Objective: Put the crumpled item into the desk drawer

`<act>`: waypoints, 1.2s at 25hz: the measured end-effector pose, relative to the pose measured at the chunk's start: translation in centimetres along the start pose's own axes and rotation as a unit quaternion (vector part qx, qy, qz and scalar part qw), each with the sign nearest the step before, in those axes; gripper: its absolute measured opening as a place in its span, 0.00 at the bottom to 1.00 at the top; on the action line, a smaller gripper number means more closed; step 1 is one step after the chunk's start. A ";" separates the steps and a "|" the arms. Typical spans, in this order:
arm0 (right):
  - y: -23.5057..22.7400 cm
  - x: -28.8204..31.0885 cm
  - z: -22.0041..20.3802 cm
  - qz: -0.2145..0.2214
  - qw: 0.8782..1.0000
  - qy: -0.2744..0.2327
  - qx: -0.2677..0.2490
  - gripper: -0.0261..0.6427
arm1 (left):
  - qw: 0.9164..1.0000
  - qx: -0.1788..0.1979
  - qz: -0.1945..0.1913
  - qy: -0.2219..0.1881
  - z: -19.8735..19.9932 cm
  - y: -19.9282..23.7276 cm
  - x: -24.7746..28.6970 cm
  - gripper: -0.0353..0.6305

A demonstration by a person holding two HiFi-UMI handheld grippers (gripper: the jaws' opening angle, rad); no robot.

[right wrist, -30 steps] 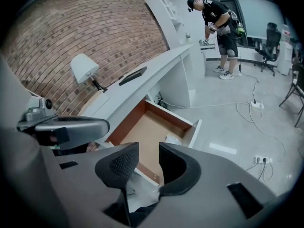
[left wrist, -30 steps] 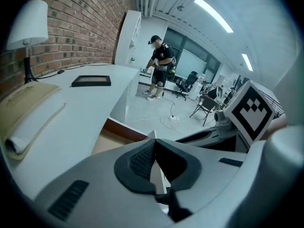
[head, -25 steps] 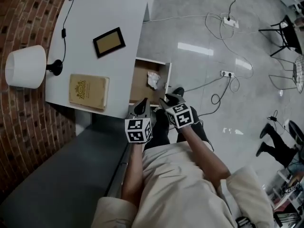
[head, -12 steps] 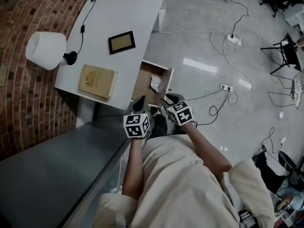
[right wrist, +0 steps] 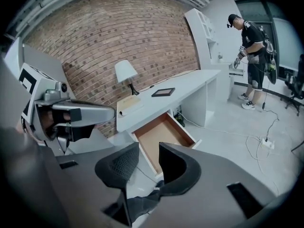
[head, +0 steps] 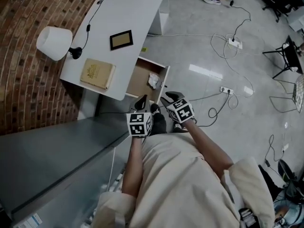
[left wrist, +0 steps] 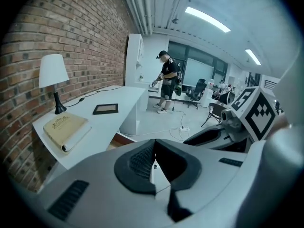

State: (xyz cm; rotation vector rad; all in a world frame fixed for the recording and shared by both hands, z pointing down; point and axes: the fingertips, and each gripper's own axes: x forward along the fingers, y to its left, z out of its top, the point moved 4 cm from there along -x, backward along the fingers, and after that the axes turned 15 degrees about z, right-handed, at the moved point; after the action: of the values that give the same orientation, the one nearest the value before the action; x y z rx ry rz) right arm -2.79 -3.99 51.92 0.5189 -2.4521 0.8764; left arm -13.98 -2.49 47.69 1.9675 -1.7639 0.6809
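Note:
A white crumpled item [head: 153,80] lies inside the open desk drawer [head: 142,77], near its front right corner. The drawer's brown inside [right wrist: 161,133] shows in the right gripper view, where the item is hidden. Both grippers are held close to the person's body, short of the drawer front. My left gripper [head: 142,100] [left wrist: 153,144] has its jaws touching, with nothing between them. My right gripper [head: 167,98] [right wrist: 148,152] stands open and empty, a small gap between its jaws.
On the white desk [head: 118,13] are a lamp [head: 54,42], a tan book [head: 97,73] and a picture frame [head: 121,39]. Cables and a power strip [head: 235,42] lie on the floor. A grey surface [head: 47,160] is at the left. A person [left wrist: 167,80] stands far off.
The head view has shifted, so the desk and drawer sit a little further up and away. Both grippers stay near the body. The crumpled item stays in the drawer.

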 end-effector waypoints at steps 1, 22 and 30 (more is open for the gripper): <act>0.2 -0.5 -0.2 0.000 1.000 -0.005 -0.001 0.27 | 1.000 -0.001 0.004 -0.001 -0.1 -0.3 -0.6 0.08; 2.0 -4.9 -4.3 0.008 0.998 -0.036 -0.060 0.18 | 0.998 -0.039 0.051 -0.029 -4.4 -3.4 -6.0 0.08; 2.3 -5.2 -3.6 0.011 0.996 -0.046 -0.072 0.09 | 0.998 -0.033 0.046 -0.030 -4.3 -3.7 -5.8 0.08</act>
State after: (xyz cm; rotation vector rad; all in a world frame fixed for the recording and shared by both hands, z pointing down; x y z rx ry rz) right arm 1.40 1.02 50.38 0.4904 -2.5865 0.6905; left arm -11.12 5.12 47.67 1.8919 -1.8972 0.5918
